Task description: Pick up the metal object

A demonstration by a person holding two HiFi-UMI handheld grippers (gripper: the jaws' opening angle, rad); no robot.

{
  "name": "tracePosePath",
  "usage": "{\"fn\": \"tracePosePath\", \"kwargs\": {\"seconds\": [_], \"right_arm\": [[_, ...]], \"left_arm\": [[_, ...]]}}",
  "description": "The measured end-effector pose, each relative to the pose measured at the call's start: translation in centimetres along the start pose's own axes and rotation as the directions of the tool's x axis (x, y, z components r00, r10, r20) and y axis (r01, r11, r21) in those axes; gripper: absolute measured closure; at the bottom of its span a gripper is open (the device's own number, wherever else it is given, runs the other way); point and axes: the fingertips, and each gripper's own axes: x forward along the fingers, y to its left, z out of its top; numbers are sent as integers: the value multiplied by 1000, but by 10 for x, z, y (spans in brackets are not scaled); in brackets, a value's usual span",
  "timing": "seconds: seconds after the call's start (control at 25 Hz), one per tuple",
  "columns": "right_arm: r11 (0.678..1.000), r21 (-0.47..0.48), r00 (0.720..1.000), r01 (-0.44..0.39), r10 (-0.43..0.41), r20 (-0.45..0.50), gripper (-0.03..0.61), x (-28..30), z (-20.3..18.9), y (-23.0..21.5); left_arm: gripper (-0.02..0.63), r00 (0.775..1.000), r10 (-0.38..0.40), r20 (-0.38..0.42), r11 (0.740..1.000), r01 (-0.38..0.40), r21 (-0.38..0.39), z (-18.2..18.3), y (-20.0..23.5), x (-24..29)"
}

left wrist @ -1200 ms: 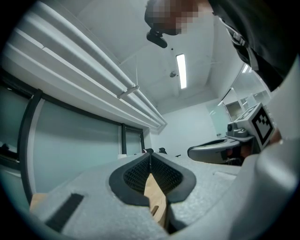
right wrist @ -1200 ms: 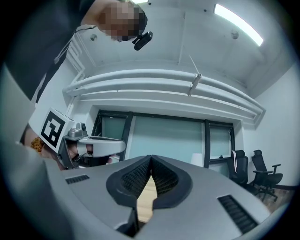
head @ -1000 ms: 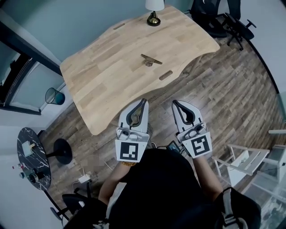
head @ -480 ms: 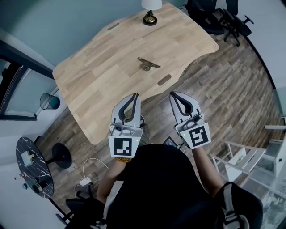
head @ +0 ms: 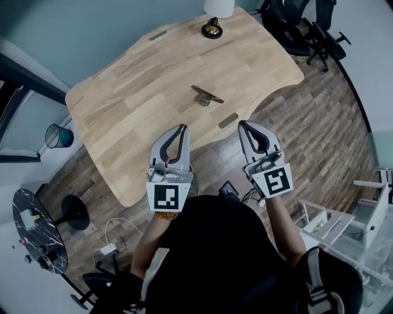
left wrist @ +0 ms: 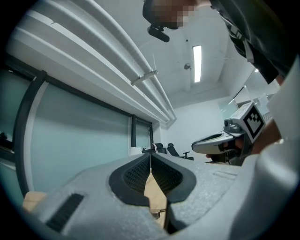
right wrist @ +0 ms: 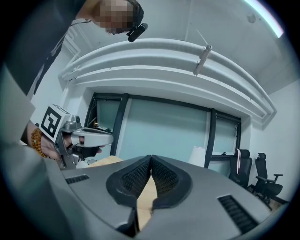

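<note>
A small metal object [head: 206, 95] with a flat bar on a round base lies near the middle of the wooden table [head: 141, 92], toward its front edge. My left gripper [head: 182, 128] hovers at the table's front edge, jaws shut with nothing in them. Off the edge to the right, my right gripper [head: 243, 125] is also shut and empty. Both point toward the table, well short of the metal object. In the left gripper view the tips [left wrist: 150, 155] meet; in the right gripper view the tips [right wrist: 150, 157] touch too.
A lamp [head: 215, 18] stands at the table's far edge. Black office chairs [head: 307, 27] sit at the far right. A waste bin [head: 57, 135] and a round black side table [head: 34, 230] stand on the left. A white rack [head: 341, 221] is at the right.
Both grippers have stayed shut and side by side; they shifted slightly forward toward the table edge as the head view moved.
</note>
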Motion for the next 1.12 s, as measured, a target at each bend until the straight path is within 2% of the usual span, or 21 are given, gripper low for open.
{"fn": "tracePosePath", "kwargs": {"seconds": [0.12, 0.24, 0.56, 0.68, 0.8, 0.92, 1.12], "right_arm": [[1000, 7, 1000, -3, 3, 2, 574, 17, -3, -7], [998, 59, 1000, 13, -14, 16, 574, 31, -7, -17], [994, 91, 998, 68, -67, -9, 574, 37, -38, -54], [992, 101, 997, 80, -78, -23, 574, 40, -51, -72], [994, 77, 995, 75, -70, -67, 574, 49, -64, -81], [999, 21, 996, 32, -30, -79, 574, 63, -76, -89], [999, -48, 996, -20, 15, -88, 574, 86, -100, -94]], "left_arm": [[591, 1000, 0, -1, 1000, 0, -8, -5, 12, 10], [591, 1000, -5, 1, 1000, 5, -26, -9, 21, 19], [591, 996, -72, -46, 997, 73, 36, -19, 17, 32], [591, 996, -74, -47, 997, 75, 16, -22, 14, 37], [591, 994, -67, -84, 998, 68, 10, -30, 13, 39], [591, 994, -51, -92, 998, 54, 31, -33, 14, 43], [591, 991, -22, -128, 999, 25, 24, -46, 17, 40]]}}
